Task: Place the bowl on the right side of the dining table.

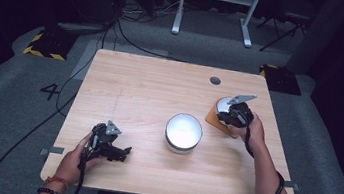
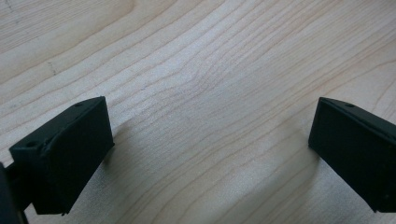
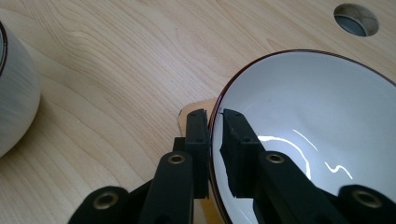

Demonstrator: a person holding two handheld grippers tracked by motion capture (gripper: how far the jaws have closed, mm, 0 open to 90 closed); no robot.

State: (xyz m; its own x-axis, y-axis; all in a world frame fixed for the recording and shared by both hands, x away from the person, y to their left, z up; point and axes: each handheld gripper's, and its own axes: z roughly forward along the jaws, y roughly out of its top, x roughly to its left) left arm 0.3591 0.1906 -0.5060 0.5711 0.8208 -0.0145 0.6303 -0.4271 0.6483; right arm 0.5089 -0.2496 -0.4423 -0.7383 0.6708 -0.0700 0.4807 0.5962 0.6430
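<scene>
Near the tabletop's (image 1: 152, 82) right edge, our right gripper (image 3: 214, 122) has its jaws pinched on the rim of a small white bowl (image 3: 317, 121) that sits over a brown coaster (image 1: 211, 117). Our left gripper (image 1: 111, 149) rests near the front left corner, jaws spread wide and empty. A larger white bowl (image 1: 183, 133) stands mid-table. We judge the thin rim grip risky: the glossy bowl could swing or slip on lifting.

room dim | table (image 1: 160, 90) brightly lit | bowl (image 3: 317, 116) glare | close views sharp
</scene>
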